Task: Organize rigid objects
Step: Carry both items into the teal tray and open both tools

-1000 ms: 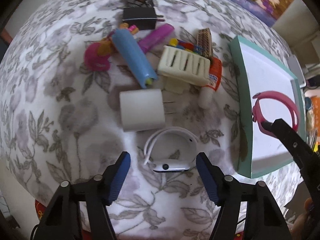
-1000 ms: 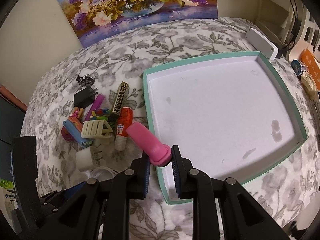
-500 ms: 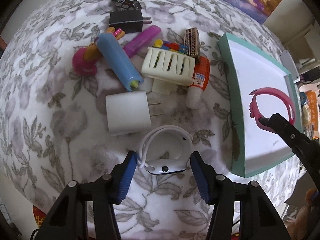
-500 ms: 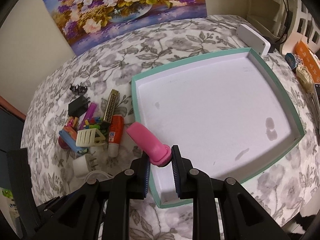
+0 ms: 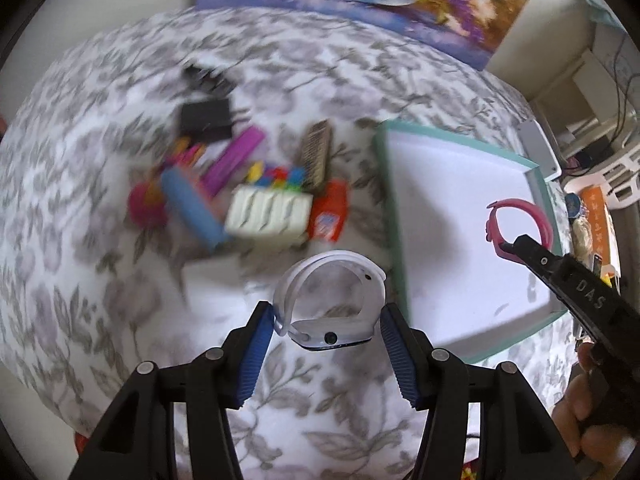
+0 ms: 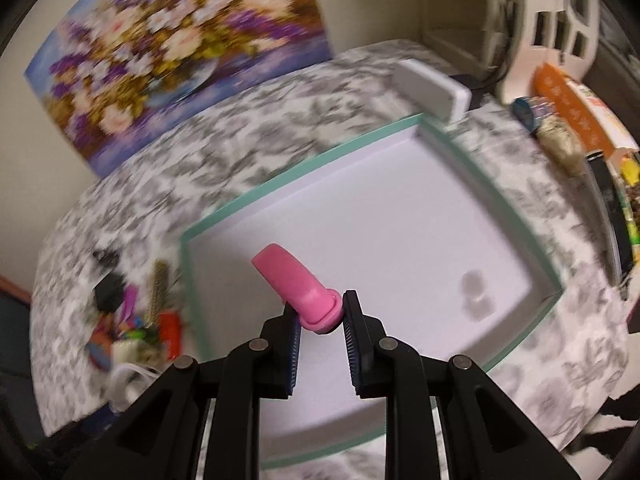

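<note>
My left gripper [image 5: 328,314] is shut on a white watch [image 5: 320,326], whose looped strap hangs above the flowered cloth. My right gripper [image 6: 322,312] is shut on a pink watch band [image 6: 296,280] and holds it above the white floor of the teal-rimmed tray [image 6: 280,185]. In the left wrist view the pink band [image 5: 520,206] and the right gripper [image 5: 516,244] hang over the tray [image 5: 452,136]. The tray has nothing lying in it.
A blurred pile lies left of the tray: blue tube [image 5: 192,208], cream slotted box [image 5: 268,216], orange glue bottle [image 5: 330,216], purple lighter [image 5: 238,158], black adapter [image 5: 206,118]. A white box [image 6: 432,88] sits behind the tray. A hand [image 5: 576,412] holds the right gripper.
My left gripper closed on the white watch and lifted it off the cloth. The right gripper carried the pink band further in over the tray.
</note>
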{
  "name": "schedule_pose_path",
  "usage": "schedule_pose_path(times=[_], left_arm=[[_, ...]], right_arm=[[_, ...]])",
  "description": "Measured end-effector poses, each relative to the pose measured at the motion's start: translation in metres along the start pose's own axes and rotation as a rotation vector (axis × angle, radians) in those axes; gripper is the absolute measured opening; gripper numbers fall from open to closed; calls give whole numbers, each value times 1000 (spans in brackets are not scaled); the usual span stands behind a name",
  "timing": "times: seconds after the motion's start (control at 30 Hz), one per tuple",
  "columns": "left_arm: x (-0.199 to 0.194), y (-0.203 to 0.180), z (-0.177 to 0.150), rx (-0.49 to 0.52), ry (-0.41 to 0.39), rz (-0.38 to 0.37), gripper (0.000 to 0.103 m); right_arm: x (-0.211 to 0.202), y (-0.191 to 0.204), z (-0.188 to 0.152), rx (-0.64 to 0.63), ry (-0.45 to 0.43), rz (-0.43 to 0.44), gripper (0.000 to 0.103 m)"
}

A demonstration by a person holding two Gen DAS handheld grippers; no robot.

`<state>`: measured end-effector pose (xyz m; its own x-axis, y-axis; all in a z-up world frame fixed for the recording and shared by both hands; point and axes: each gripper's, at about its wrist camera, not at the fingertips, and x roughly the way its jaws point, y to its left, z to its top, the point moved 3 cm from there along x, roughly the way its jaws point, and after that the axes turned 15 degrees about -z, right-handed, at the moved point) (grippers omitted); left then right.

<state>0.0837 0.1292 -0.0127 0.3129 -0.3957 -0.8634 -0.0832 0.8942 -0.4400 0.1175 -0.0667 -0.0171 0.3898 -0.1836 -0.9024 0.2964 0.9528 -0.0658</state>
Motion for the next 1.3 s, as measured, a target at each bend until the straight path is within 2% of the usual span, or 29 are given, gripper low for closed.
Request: schedule_pose_path(times=[0.23,0.57,0.83,1.03,1.23,1.3], left_arm=[[46,-43,34,84,-1,0,59],[103,-86,68,161,8,6,56],[120,-95,80,189,5,24,56],[117,-84,85,156,-12,44,59],[101,-75,87,141,-52,60,70],[96,-72,88,135,-66,67,74]], right_arm=[[18,-42,30,100,-17,-69,21],[38,-69,53,143,-32,-142,21],[49,-65,58,126,-22,-155,21],[53,-61,56,104,1,-149,21],[47,-57,56,78,-9,-158,39],[45,-56,55,69,-12,-166,51]])
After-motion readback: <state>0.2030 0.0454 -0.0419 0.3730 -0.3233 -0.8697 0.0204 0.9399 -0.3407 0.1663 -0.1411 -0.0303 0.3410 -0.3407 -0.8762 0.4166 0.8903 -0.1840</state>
